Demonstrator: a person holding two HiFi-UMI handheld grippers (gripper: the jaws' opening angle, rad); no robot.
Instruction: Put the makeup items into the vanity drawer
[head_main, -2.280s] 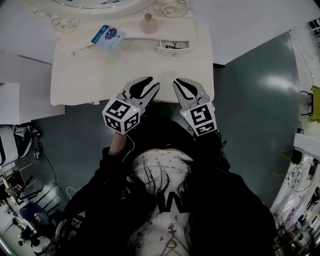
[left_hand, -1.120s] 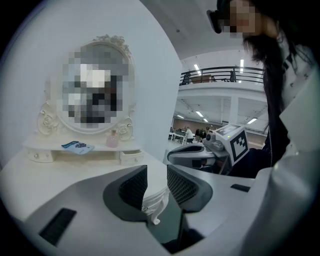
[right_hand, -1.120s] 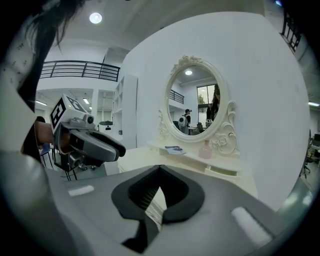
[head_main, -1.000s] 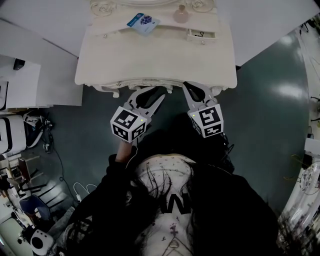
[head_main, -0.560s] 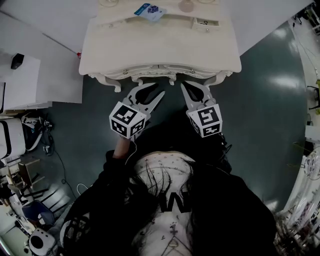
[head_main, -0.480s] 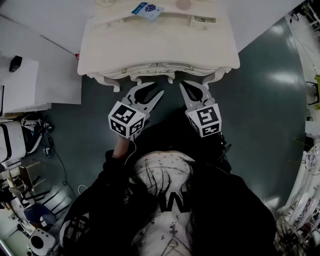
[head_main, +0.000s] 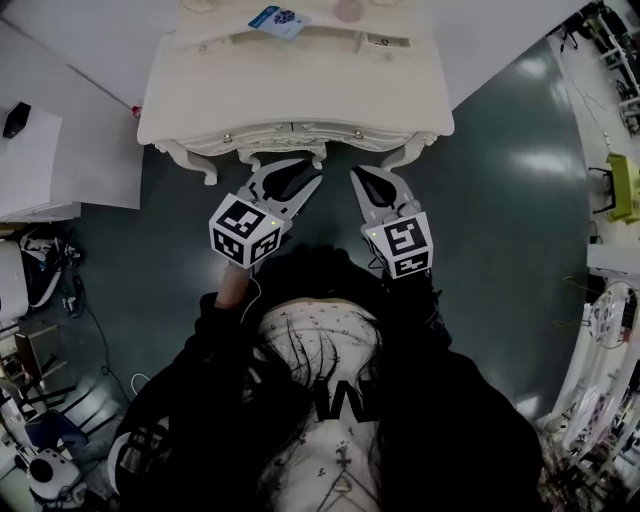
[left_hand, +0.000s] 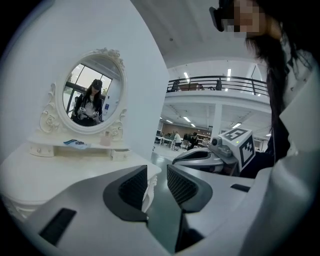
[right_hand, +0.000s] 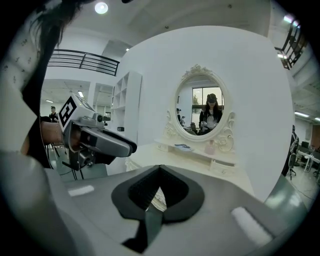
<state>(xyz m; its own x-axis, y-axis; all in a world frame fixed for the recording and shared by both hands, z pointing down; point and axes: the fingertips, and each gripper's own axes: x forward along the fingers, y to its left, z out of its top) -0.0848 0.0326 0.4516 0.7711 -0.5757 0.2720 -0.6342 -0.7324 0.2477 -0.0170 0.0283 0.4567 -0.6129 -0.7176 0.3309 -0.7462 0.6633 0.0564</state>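
My left tongs (left_hand: 157, 173) stand with jaws apart and empty, and my right tongs (right_hand: 159, 168) are pressed together on nothing. I hold both just off the front edge of the vanity tabletop (head_main: 290, 95). The blue packet (head_main: 277, 20) and pink bottle (head_main: 347, 10) sit on its back shelf, beside the small pulled-out drawer (head_main: 385, 41).

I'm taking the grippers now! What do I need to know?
The left gripper is open and empty, held just off the front edge of the vanity.
The right gripper is shut and empty, beside it.
The blue packet and pink bottle sit on the back shelf. The small shelf drawer to their right is pulled out.
Done: neither is put away.
Left: put both in the drawer.
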